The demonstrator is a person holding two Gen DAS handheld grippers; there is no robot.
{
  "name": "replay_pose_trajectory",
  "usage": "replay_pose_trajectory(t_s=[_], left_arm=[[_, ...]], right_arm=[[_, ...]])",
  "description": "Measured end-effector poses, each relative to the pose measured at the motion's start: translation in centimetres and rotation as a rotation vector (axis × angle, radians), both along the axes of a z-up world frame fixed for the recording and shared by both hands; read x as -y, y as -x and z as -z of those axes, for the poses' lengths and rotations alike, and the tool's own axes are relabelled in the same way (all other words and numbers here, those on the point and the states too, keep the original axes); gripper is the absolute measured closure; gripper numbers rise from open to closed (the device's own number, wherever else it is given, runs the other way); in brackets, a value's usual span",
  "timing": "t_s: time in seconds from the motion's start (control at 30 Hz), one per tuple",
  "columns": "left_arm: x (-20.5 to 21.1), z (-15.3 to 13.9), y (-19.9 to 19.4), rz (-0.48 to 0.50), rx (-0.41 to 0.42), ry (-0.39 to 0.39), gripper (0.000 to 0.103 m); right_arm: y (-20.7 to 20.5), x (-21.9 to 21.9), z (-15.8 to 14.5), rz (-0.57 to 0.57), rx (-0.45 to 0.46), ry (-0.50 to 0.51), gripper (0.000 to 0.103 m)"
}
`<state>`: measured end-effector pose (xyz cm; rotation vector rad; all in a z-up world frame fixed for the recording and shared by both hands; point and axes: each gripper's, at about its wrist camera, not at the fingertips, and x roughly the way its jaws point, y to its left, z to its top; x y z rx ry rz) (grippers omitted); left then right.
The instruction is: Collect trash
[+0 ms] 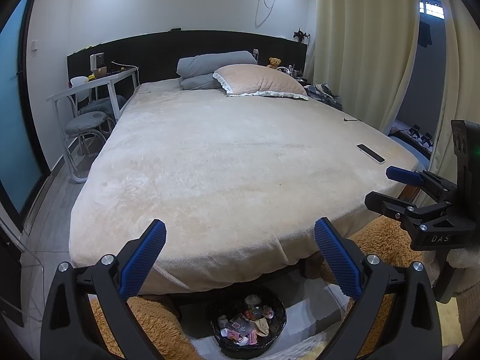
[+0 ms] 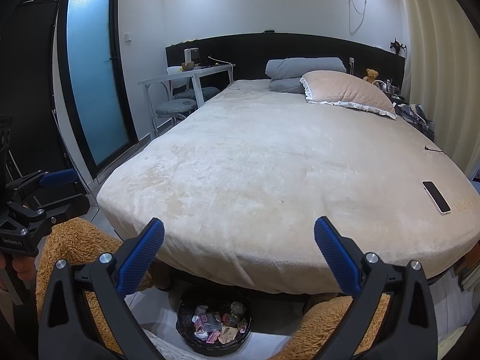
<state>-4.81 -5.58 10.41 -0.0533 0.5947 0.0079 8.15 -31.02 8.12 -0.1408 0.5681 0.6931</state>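
Left gripper [image 1: 240, 258] fills the near edge of its own view, blue pads spread wide w/ nothing between them; right gripper [image 2: 239, 256] likewise spread and empty in its view. Each also shows in the other's camera: right one at 3 o'clock in the left view, left one at 9 o'clock in the right view, w/ a hand [image 2: 18, 267] on its grip.

Trash basket [image 1: 246, 321] sits on the floor at 6 o'clock, just below the bed's foot edge, between the gripper arms; black, round, holding wrappers and paper scraps [image 1: 243, 328]. Shaggy orange rug [image 1: 150, 321] lies either side of it.

Bed [image 1: 228, 162] w/ cream fleece cover takes up the centre. Phone [image 2: 436, 197] lies flat on the cover at 3 o'clock, near the edge. Pink frilled pillow [image 1: 261, 84] and grey pillows [image 1: 210, 69] at 12 o'clock by the black headboard, teddy [image 1: 274, 62] behind. White desk [image 1: 90, 90] and stools at 10 o'clock. Curtain [image 1: 366, 45] at 2 o'clock
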Motion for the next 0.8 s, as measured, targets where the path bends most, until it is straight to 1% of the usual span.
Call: replay_pose_trajectory(t_s=[0.8], left_arm=[[0.14, 1.00, -0.51, 0.017, -0.037, -0.015, 0.006]], right_arm=[[0.04, 0.06, 0.13, 0.002, -0.005, 0.003, 0.004]])
